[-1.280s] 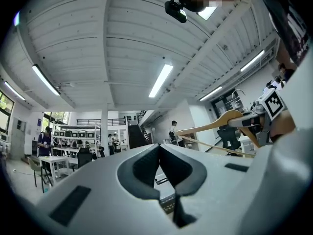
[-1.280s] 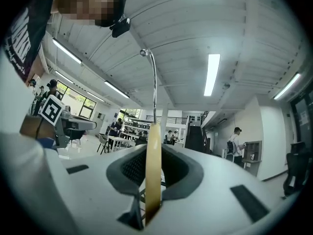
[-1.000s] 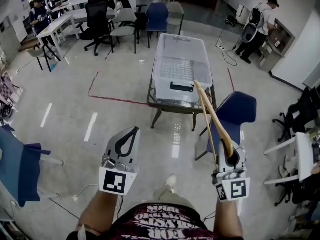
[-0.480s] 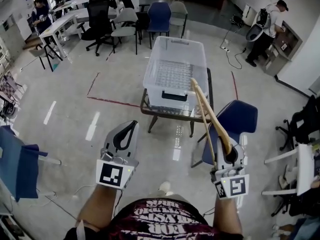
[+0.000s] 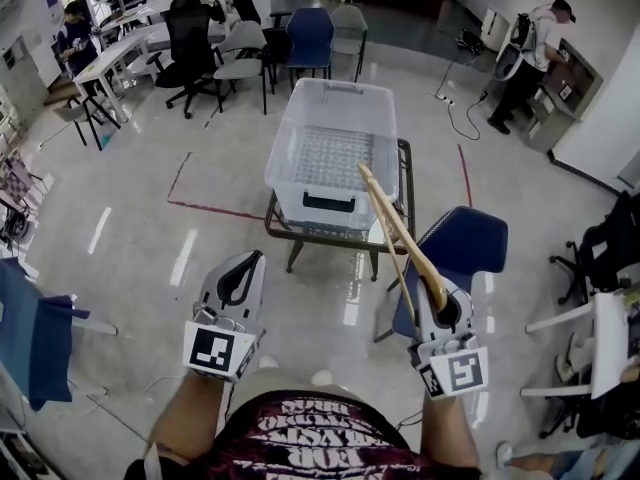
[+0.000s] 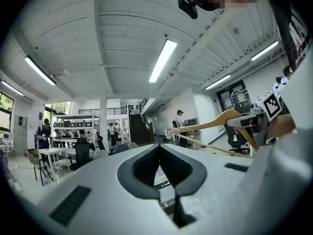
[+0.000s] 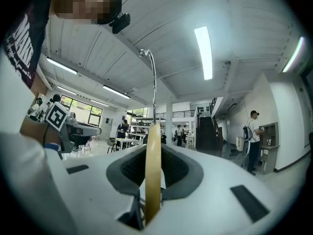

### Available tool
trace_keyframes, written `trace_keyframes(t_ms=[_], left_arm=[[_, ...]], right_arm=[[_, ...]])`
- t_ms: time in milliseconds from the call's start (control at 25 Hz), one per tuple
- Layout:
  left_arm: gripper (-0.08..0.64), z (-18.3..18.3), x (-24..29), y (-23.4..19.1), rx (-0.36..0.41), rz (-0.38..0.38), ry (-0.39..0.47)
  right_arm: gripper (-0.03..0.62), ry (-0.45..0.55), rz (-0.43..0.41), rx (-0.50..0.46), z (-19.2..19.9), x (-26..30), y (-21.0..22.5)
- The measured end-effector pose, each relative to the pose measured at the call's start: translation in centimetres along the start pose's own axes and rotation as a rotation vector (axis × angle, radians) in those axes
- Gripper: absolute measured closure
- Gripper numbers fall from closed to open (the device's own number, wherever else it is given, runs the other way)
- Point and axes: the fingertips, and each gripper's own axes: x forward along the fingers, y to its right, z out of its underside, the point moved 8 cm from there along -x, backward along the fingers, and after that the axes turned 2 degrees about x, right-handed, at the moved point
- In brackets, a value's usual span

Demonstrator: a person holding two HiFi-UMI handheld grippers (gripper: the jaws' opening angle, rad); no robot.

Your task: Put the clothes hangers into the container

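Note:
A clear plastic container (image 5: 335,153) stands on a small dark-framed table (image 5: 405,183) ahead of me. My right gripper (image 5: 443,306) is shut on a wooden clothes hanger (image 5: 400,230), which slants up and left towards the container's near right corner. In the right gripper view the hanger (image 7: 153,180) stands edge-on between the jaws, with its metal hook (image 7: 152,72) above. My left gripper (image 5: 252,261) is lower left of the table, shut with nothing in it (image 6: 159,148). The hanger (image 6: 215,124) also shows in the left gripper view, off to the right.
A blue chair (image 5: 462,250) stands close to the table's right side. Another blue chair (image 5: 35,338) is at the far left. Office chairs (image 5: 245,48) and desks fill the back. A person (image 5: 530,43) stands far right. Red tape (image 5: 205,206) marks the floor.
The container and table have come nearer and shifted left in the head view. Both grippers sit a little lower in the frame. The right gripper still holds the hanger.

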Motion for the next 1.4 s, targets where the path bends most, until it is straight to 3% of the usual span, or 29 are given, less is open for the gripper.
trace_keyframes(t_ms=[640,1400], left_arm=[[0.554,0.2,2.3,-3.0,0.017,-0.002,0.009],[0.554,2.9,12.4,-12.0,-0.001,0.010,0.001]], right_arm=[[0.534,-0.003,-0.014,-0.016,-0.3,3.7,0.1],[0.534,-0.029,-0.027,-0.005,-0.3,16.7,2.0]])
